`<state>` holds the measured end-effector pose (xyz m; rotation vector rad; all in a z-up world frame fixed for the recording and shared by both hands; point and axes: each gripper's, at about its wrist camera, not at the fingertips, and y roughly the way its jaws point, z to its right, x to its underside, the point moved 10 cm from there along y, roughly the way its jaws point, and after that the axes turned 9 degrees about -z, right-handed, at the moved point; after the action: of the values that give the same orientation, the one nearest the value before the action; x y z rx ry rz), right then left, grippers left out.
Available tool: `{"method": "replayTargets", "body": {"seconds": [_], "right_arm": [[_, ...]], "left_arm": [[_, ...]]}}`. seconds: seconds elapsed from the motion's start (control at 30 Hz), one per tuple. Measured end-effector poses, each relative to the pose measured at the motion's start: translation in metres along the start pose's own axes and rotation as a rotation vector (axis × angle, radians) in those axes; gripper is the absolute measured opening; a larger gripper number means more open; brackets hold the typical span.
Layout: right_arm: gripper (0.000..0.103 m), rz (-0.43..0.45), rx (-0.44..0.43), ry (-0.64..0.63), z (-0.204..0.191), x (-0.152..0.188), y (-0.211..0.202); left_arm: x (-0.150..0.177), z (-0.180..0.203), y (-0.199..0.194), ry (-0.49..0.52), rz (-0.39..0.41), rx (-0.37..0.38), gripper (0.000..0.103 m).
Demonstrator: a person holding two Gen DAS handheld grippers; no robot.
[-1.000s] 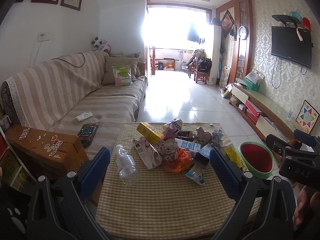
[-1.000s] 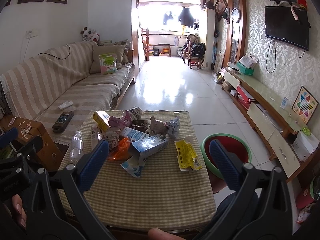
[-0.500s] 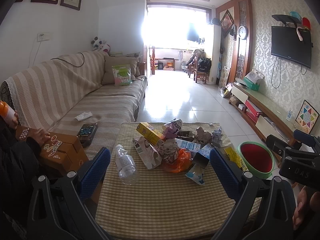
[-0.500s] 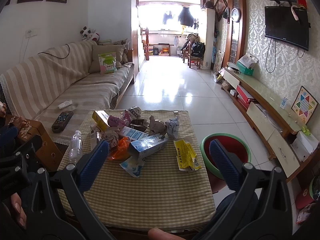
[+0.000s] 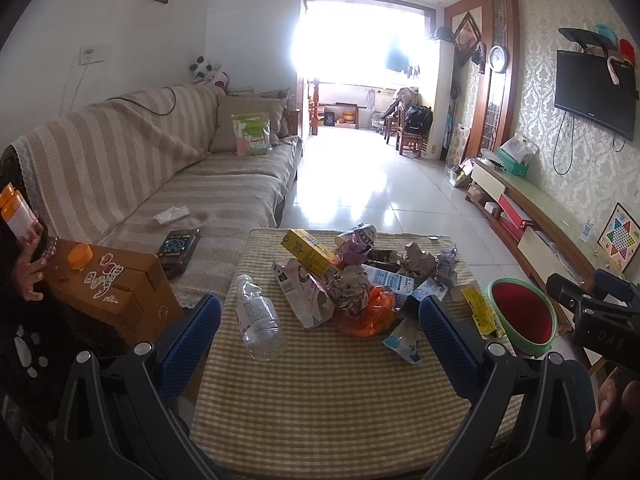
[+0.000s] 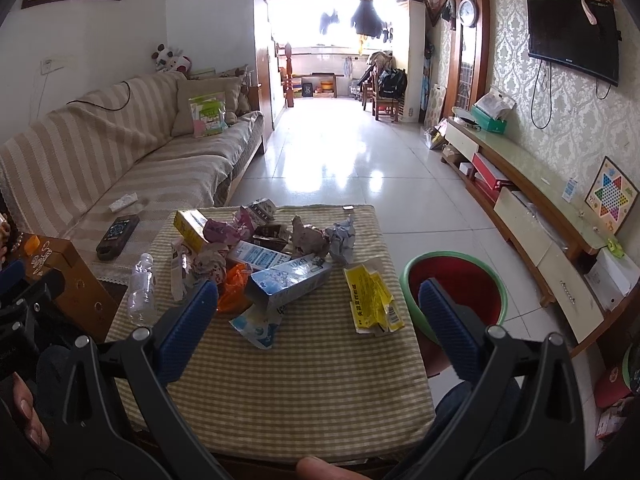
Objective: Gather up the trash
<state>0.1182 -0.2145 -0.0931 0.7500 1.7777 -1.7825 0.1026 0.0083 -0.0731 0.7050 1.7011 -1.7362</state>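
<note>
Heap of crumpled wrappers and cartons (image 6: 272,264) mid-table, clear bottle (image 6: 141,286) lying at its left

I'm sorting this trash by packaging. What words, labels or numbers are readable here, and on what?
"DA5" or "DAS", last character unclear: white letters on the black housing, right edge of the left wrist view.
Yellow packet: printed characters, too blurred to read.
Blue-and-white carton: print blurred.
Bottle label: too small.
Yellow box: unreadable.

Striped sofa (image 5: 168,168), wall-mounted television (image 6: 572,36).
</note>
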Motion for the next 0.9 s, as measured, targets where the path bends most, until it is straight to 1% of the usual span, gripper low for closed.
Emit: {"method": "replayTargets", "body": {"seconds": [0.17, 0.33, 0.4, 0.5, 0.63, 0.73, 0.8, 0.87, 0.9], "right_arm": [[0.100, -0.070, -0.016, 0.011, 0.001, 0.003, 0.036], [0.100, -0.143, -0.032, 0.019, -0.004, 0.002, 0.077], [0.100, -0.178, -0.033, 0.017, -0.003, 0.001, 0.093], [0.100, -0.244, -0.049, 0.040, 0.004, 0.001, 0.122], [0.100, -0.316, -0.045, -0.004, 0.016, 0.004, 0.164], [0.100, -0.343, -0.022, -0.025, 0.026, 0.006, 0.191], [0.100, -0.377, 0.018, -0.027, 0.038, 0.008, 0.213], [0.100, -0.407, 0.057, -0.029, 0.049, 0.010, 0.234], [0.100, -0.421, 0.063, -0.031, 0.053, 0.012, 0.243]], "left_arm": [[0.003, -0.015, 0.038, -0.018, -0.080, -0.003, 0.095], [0.007, -0.034, 0.090, -0.035, -0.185, -0.001, 0.095], [0.009, -0.043, 0.111, -0.046, -0.223, -0.012, 0.095], [0.013, -0.056, 0.144, -0.072, -0.292, -0.007, 0.095], [0.018, -0.075, 0.181, -0.111, -0.361, -0.033, 0.095], [0.025, -0.087, 0.211, -0.126, -0.425, -0.047, 0.095], [0.032, -0.094, 0.231, -0.128, -0.471, -0.071, 0.095], [0.036, -0.100, 0.243, -0.150, -0.497, -0.075, 0.095], [0.037, -0.103, 0.248, -0.156, -0.508, -0.079, 0.095]]}}
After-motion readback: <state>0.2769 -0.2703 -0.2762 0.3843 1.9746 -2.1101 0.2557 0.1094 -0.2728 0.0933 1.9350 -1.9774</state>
